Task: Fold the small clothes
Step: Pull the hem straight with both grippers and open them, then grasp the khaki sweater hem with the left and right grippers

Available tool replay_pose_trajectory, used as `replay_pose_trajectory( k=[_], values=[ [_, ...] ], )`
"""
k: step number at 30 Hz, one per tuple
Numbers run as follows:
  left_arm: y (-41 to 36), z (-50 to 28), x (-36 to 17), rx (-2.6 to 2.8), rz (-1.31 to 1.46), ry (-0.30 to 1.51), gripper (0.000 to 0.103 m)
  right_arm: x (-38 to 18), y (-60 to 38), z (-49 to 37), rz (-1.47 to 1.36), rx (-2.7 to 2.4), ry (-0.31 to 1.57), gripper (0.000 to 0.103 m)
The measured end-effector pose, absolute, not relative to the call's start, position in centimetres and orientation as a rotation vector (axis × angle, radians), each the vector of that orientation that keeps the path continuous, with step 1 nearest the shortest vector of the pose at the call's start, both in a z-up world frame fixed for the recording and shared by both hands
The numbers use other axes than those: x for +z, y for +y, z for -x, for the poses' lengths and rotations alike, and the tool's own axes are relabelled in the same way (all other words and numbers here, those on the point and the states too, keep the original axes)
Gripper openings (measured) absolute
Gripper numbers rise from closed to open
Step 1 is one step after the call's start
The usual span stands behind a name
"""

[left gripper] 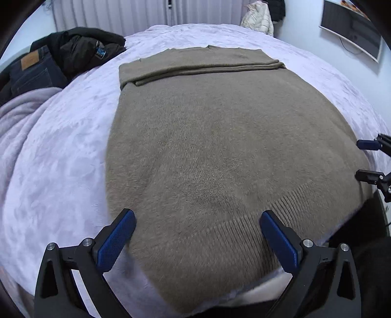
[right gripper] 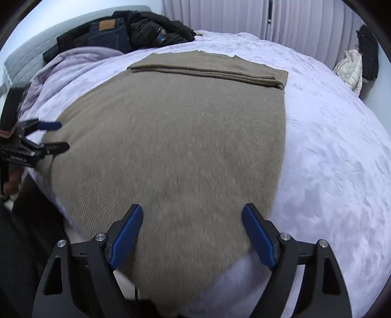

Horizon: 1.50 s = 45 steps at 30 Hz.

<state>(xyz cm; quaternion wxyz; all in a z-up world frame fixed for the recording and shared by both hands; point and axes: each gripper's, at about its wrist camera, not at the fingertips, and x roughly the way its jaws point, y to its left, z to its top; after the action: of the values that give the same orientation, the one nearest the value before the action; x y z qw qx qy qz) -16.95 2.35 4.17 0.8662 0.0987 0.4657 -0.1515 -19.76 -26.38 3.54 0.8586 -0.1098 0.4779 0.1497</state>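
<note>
A taupe knitted sweater point(left gripper: 220, 146) lies flat on the lilac bed cover point(left gripper: 61, 159), its sleeves folded across the far end. In the right wrist view the same sweater point(right gripper: 171, 146) fills the middle. My left gripper point(left gripper: 198, 217) hovers open over the ribbed hem at the sweater's near left corner, nothing between its blue pads. My right gripper point(right gripper: 193, 212) stands open above the near right corner, pads clear of the cloth. Each gripper shows at the edge of the other's view: the right gripper point(left gripper: 364, 159) and the left gripper point(right gripper: 58, 137).
Dark jeans and a black jacket point(left gripper: 61, 56) are piled at the far left of the bed, beside a bunched lilac blanket point(left gripper: 17, 117). A white puffer jacket point(left gripper: 259, 17) hangs by the curtains. A wall screen point(left gripper: 352, 29) is at the right. The bed edge runs just below the grippers.
</note>
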Motion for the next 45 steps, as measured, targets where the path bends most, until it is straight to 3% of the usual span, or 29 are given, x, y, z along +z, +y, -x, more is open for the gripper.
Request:
replay_pose_trajectory(
  k=[4,10,12,15,17,21,26,39,45],
  values=[
    [3.0,14.5,6.4,-0.3,-0.124,0.922,0.103,6.0,-27.6,19.7,0.217,0.31,0.996,0.087],
    [-0.8,3.1,8.1,-0.306,0.012,0.921,0.103,7.8,-26.0,11.9,0.116,0.254,0.913,0.087],
    [-2.3,-0.4,6.6,-0.265,-0.033,0.959,0.103,7.7,-24.3,8.0,0.129,0.272,0.917,0.087],
    [-2.5,-2.8,2.0,-0.149,-0.09,1.122,0.103,4.9,-23.7,2.3,0.036,0.298,1.075,0.087],
    [-1.7,-0.6,1.8,-0.165,-0.094,1.055,0.103,3.4,-23.4,1.7,0.042,0.264,1.117,0.087],
    [0.4,6.0,1.9,-0.144,-0.116,1.007,0.103,3.6,-23.2,7.3,0.189,0.278,0.996,0.09],
    [1.6,11.8,2.0,-0.108,-0.129,0.975,0.103,3.2,-25.7,14.9,0.154,0.262,0.915,0.095],
    [3.1,15.5,3.4,-0.074,-0.147,0.997,0.103,4.2,-29.9,20.6,0.091,0.209,0.97,0.097],
    [9.1,16.9,2.9,-0.129,0.134,1.059,0.103,4.4,-32.7,22.1,-0.084,0.187,0.961,0.097]
  ],
)
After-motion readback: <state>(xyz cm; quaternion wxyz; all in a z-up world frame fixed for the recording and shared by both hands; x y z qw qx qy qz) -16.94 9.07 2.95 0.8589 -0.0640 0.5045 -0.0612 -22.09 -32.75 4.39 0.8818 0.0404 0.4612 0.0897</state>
